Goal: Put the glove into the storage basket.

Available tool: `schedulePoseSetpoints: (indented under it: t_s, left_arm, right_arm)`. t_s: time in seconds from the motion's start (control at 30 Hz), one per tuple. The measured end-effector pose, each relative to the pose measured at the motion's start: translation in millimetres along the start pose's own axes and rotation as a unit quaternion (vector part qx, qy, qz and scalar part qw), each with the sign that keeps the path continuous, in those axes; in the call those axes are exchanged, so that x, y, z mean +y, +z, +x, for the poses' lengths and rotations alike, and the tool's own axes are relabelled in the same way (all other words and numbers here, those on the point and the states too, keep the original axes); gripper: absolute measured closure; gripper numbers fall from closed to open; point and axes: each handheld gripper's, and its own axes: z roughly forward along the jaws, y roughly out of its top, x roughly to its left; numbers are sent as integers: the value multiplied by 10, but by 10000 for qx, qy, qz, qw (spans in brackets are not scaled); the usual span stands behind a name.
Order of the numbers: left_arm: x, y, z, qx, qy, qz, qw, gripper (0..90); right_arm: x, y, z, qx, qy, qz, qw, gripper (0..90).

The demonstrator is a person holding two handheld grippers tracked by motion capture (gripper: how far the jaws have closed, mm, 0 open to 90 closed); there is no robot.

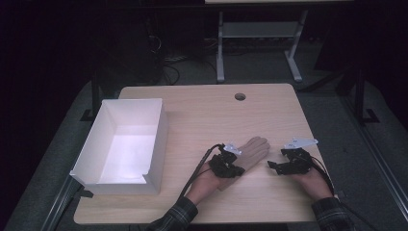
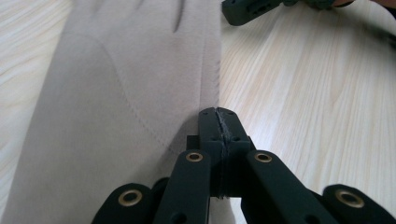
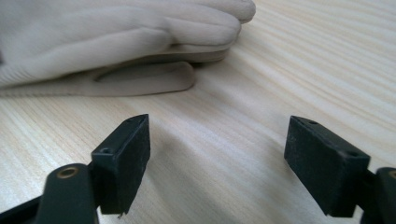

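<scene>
High view, glove (image 1: 251,152): flat on the table (image 1: 202,110), fingers pointing away, between the two grippers; placed well right of the box (image 1: 126,144).
High view, box: open, white, at the table's left edge; judged the likely destination, hence left unobstructed.
High view, left gripper (image 1: 232,169): set at the glove's cuff end, low on the wood, for an edge grip.
High view, right gripper (image 1: 275,166): just right of the glove, apart from it.
Left gripper view, jaws: pressed together, pinching the glove's (image 2: 116,93) side seam near the cuff; thin fabric caught between the pads, so closure looks complete.
Left gripper view, grip point: edge chosen, judged to let the glove lift without bunching.
Right gripper view, jaws: spread wide, nothing between them, bare table (image 3: 261,93) in the gap.
Right gripper view, glove (image 3: 116,32): ahead and to the left, thumb folded beneath the fingers; clear of the pads, judged free for the left gripper alone.
</scene>
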Motion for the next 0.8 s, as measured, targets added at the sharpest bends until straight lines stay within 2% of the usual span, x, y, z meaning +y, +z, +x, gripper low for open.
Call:
schedulePoseSetpoints:
  t_s: [0.23,0.33,0.4,0.6,0.77,0.8]
  left_arm:
    - [-111,-153,86,26,-52,-29,10000,894]
    - [-98,-191,87,35,24,-33,10000,872]
    - [-70,-214,81,75,149,-8,9999,839]
    - [58,-331,119,212,456,9,9987,672]
    - [168,-374,195,344,684,-87,9970,486]
    - [187,-371,222,366,784,-68,9962,447]
  right_arm:
    - [-9,27,13,14,-32,-6,10000,182]
    - [-29,46,28,21,-46,-89,9999,131]
    - [-43,55,44,17,-22,-162,9999,124]
    - [-43,55,43,14,-34,-156,9999,123]
    - [-43,55,44,15,-25,-156,9999,123]
    - [-43,55,44,14,-29,-158,9999,123]
